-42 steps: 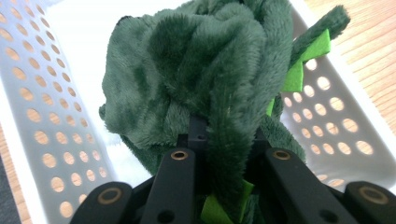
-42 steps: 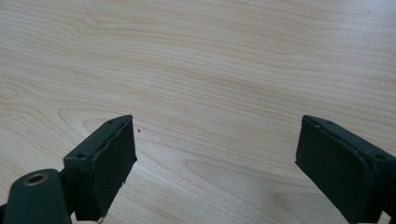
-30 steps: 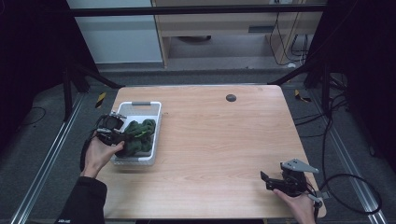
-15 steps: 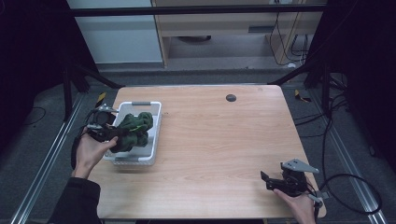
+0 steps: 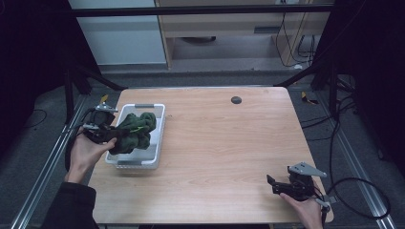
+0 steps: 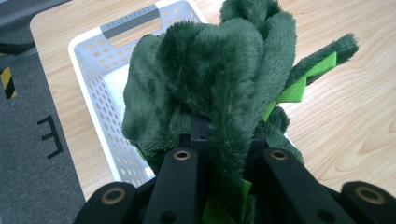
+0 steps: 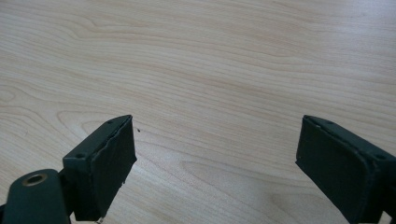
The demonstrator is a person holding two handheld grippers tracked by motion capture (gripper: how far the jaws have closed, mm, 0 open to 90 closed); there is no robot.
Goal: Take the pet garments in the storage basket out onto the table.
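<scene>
Wooden table, bare across the middle and right. White perforated basket near the left edge, handle slot at the far end. Dark green plush toy hanging over the basket, lifted partly out, with bright green felt trim showing on one side. Pinched by a fold of fur between the closed jaws of the left gripper. Probably light, soft and floppy, likely to sag and swing; better taken by a thick bunch of the body than a thin edge. Right gripper low near the front right corner, jaws wide apart, nothing between them.
</scene>
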